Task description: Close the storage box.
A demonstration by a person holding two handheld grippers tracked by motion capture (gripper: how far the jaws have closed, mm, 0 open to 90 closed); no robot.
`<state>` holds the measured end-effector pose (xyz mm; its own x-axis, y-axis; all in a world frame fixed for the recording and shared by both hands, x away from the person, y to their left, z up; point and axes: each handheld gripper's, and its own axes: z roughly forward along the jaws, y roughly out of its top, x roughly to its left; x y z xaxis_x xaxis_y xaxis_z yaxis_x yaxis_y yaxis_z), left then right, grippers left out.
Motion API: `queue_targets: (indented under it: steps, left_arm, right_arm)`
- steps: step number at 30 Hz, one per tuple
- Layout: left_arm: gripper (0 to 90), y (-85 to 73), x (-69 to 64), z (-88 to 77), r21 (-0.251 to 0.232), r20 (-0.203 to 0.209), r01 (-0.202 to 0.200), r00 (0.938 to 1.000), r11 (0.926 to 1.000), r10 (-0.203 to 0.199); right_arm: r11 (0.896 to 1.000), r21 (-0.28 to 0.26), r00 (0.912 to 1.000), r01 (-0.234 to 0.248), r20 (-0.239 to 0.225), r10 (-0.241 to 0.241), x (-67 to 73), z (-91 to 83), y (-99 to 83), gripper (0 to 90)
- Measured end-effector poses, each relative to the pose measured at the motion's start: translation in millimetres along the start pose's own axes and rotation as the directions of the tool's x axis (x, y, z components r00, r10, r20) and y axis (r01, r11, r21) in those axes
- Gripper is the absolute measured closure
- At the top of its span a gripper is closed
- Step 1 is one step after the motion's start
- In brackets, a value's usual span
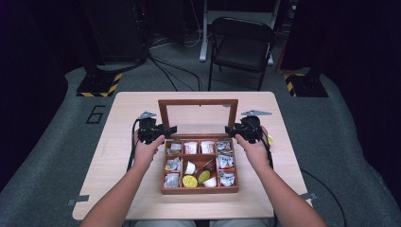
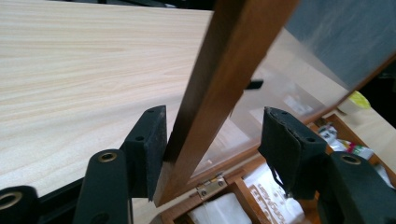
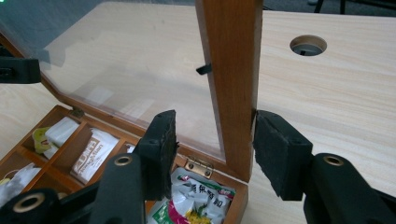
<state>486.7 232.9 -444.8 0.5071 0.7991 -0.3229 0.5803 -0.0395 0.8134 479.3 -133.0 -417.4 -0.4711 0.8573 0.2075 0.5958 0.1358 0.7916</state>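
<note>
A brown wooden compartment box [image 1: 198, 189] sits mid-worktop [image 1: 118, 161], its glass-panelled wooden lid [image 1: 197, 102] standing upright. The left gripper [image 1: 166, 130] brackets the lid's left frame post, one pad touching, the other apart. The right gripper [image 1: 230, 129] brackets the right post likewise. Packets and sachets [image 1: 225, 161] fill the compartments. A black folding chair [image 1: 241, 45] stands beyond the worktop.

Black left gripper [image 1: 171, 129], black right gripper [image 1: 230, 129], brass-ringed screw holes, grey three-cornered top plates, trailing black cables
</note>
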Motion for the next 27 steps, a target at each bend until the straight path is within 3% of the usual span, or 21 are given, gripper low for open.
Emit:
queue_targets:
  steps: [4,12,15,22,27]
  left_arm:
    - [41.1,3.5,-4.6,-7.0,-0.052,0.009,-0.004,1.0000,0.9986,0.004]
    - [41.2,7.6,-12.2,-27.6,-0.106,0.028,-0.029,0.9991,0.9939,0.032]
    - [42.1,8.6,-17.1,-36.2,-0.122,0.022,-0.042,0.9987,0.9917,0.045]
    - [42.5,8.9,-27.4,-57.0,-0.146,0.036,-0.062,0.9971,0.9874,0.068]
    - [42.7,7.9,-34.9,-66.6,-0.112,0.023,-0.092,0.9952,0.9894,0.096]
  right_arm:
    - [1.000,0.004,0.9999,0.013,-0.008,-0.013,1.1,-2.4,-1.3,48.2]
    - [0.999,-0.027,0.9991,0.026,-0.033,-0.027,3.3,-12.7,-1.0,46.2]
    - [0.998,-0.043,0.9980,0.051,-0.035,-0.053,6.9,-18.9,2.7,44.9]
    - [0.992,-0.082,0.9948,0.091,-0.037,-0.094,17.2,-37.3,7.3,44.6]
    - [0.990,-0.087,0.9930,0.108,-0.040,-0.111,19.7,-50.8,7.5,49.2]
